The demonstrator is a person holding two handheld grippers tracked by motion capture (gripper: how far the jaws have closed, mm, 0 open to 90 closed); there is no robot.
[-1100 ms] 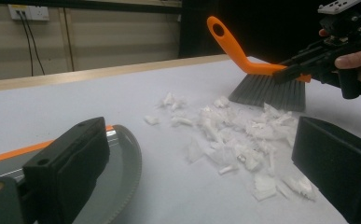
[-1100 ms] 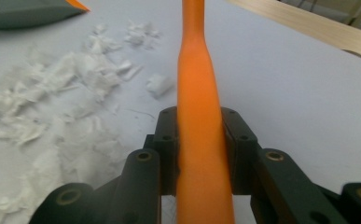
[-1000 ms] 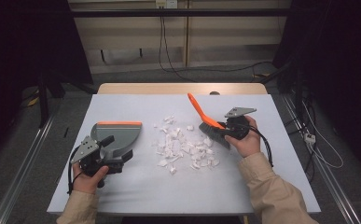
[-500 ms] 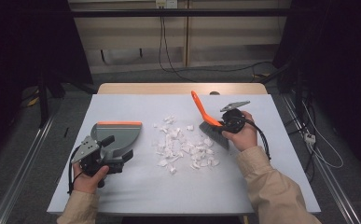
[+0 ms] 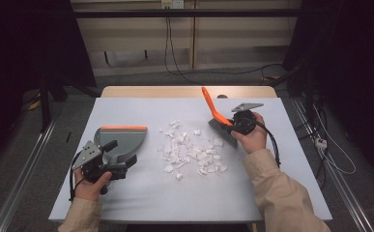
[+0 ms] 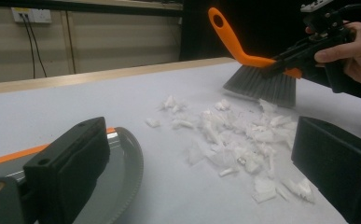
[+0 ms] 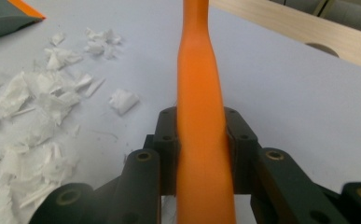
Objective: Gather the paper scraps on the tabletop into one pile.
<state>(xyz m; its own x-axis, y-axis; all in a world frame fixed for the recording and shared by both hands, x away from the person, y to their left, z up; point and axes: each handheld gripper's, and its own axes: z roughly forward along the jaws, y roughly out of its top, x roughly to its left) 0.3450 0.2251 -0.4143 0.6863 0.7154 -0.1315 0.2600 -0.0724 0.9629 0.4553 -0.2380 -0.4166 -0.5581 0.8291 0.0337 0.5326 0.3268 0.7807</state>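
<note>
- The right tongs (image 5: pixel 233 126) are clamped on the orange handle of the brush (image 5: pixel 217 118), jaws pressed on both sides of it in the right gripper view.
- The brush's grey bristles sit at the far right edge of the paper scraps (image 5: pixel 189 152), seemingly just touching the surface (image 5: pixel 175 203).
- The left tongs (image 5: pixel 122 162) hold the grey dustpan (image 5: pixel 122 140) at the near left; one jaw lies over its rim, but the grip itself is hard to make out, and the jaws look well apart.
- The scraps lie mid-surface between dustpan and brush.
</note>
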